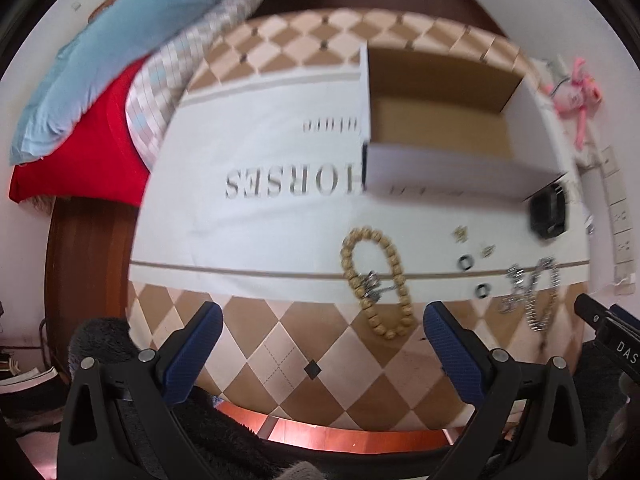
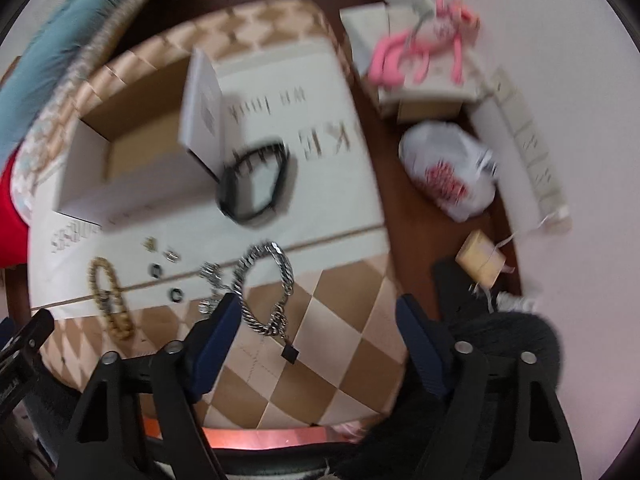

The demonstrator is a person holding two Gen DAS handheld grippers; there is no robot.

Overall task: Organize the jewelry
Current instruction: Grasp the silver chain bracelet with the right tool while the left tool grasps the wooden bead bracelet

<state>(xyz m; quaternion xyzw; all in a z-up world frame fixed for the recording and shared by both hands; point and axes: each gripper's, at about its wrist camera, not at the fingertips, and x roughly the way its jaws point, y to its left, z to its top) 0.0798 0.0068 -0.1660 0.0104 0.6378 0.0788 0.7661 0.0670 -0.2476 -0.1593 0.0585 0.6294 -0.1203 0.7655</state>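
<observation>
Jewelry lies on a white cloth (image 1: 256, 216) over a checkered table. A tan bead bracelet (image 1: 376, 280) with a small silver piece across it lies near the table's front; it also shows in the right wrist view (image 2: 110, 300). A silver chain (image 1: 536, 292) (image 2: 264, 284), two dark rings (image 1: 465, 262) (image 2: 176, 295), small gold earrings (image 1: 460, 234) and a black band (image 1: 548, 210) (image 2: 256, 184) lie to the right. An open cardboard box (image 1: 440, 120) (image 2: 132, 148) stands behind. My left gripper (image 1: 322, 344) is open, empty, near the beads. My right gripper (image 2: 316, 336) is open above the chain's end.
Red and blue bedding (image 1: 88, 120) lies left of the table. A pink plush toy (image 2: 424, 40) on small boxes, a white plastic bag (image 2: 448, 176), a small wooden block (image 2: 480, 260) and a power strip (image 2: 532, 148) are on the floor to the right.
</observation>
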